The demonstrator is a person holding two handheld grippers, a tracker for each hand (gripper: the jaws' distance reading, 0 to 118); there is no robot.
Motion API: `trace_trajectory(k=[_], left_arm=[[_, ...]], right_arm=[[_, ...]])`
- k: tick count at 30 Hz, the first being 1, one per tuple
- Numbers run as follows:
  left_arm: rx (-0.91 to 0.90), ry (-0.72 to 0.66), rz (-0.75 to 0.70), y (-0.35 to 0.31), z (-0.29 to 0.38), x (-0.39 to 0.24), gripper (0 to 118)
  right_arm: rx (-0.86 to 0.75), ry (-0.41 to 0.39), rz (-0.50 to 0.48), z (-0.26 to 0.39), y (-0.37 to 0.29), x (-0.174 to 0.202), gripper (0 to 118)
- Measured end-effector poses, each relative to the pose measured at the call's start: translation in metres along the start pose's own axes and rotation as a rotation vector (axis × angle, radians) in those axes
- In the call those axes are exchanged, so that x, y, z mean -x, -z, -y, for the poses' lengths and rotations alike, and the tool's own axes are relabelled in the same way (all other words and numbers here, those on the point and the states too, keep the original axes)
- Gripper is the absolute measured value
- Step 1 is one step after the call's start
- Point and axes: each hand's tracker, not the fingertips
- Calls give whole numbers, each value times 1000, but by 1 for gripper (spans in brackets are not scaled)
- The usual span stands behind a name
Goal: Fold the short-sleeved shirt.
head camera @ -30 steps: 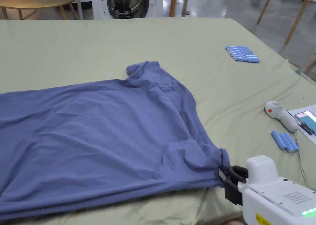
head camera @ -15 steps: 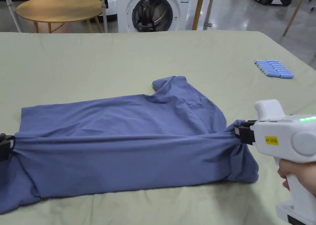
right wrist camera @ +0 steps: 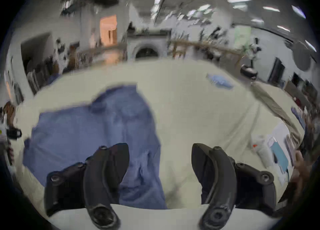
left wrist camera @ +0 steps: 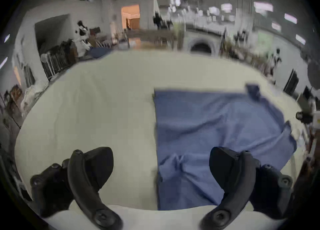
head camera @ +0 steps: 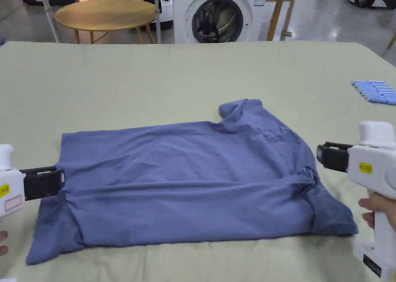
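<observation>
The blue short-sleeved shirt point(head camera: 185, 186) lies lengthwise on the green-covered table point(head camera: 154, 82), its near half doubled over and one sleeve point(head camera: 239, 109) sticking out at the far edge. My left gripper point(head camera: 60, 181) sits at the shirt's left end, just off the cloth. In the left gripper view its jaws stand wide apart around bare table and the shirt point(left wrist camera: 216, 126) edge, so the left gripper point(left wrist camera: 161, 164) is open. My right gripper point(head camera: 319, 157) hovers beside the right end, apart from the bunched cloth. The right gripper point(right wrist camera: 160, 157) is open, with the shirt point(right wrist camera: 86, 133) under its left jaw.
Several blue cylinders point(head camera: 377, 91) lie in a row at the table's far right. Papers and a phone point(right wrist camera: 277, 152) sit near the right edge. Beyond the table stand a washing machine point(head camera: 218, 14) and a round wooden table point(head camera: 104, 12).
Half a second ago both grippers were shut on the shirt's ends and held it stretched. Both have let go and drawn back, and the shirt has settled flat.
</observation>
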Motion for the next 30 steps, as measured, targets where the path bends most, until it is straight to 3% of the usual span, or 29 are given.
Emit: trace_trajectory(k=[3,5,8,9,10,11,14,16,18,22,25,30], left_arm=[[-174,-23,-62,-65,-4,-8,105],[-384,16,-104,-116,9,-22,80],[-496,84,-106,-154,38,-55,62],[-489,92,-109,-158,48,-67,47],[-472,97,-94,-159,59,-80,16],[-459,110,-54,-151,70,-86,2],[-438,131,-60,-142,105,-116,0],[-413,151,-22,-139,127,-126,0],[-387,163,-36,-140,143,-135,0],[-308,68,16,-148,166,-130,0],[-270,86,1,-146,173,-119,0],[-229,3,-55,-137,160,-79,0]], right_arm=[[-221,-15,-27,-7,-72,4,77],[-344,-81,-53,4,-120,24,78],[-412,-141,-49,32,-165,63,75],[-398,-138,-54,43,-172,77,64],[-377,-141,-64,53,-170,90,27],[-351,-148,-82,65,-169,103,0],[-321,-189,-51,102,-158,137,0],[-278,-159,-129,122,-156,145,0],[-216,-146,-131,134,-157,152,0],[-197,-173,-144,153,-164,153,0],[-176,-174,-151,162,-163,149,0],[-156,-158,-178,159,-167,143,0]])
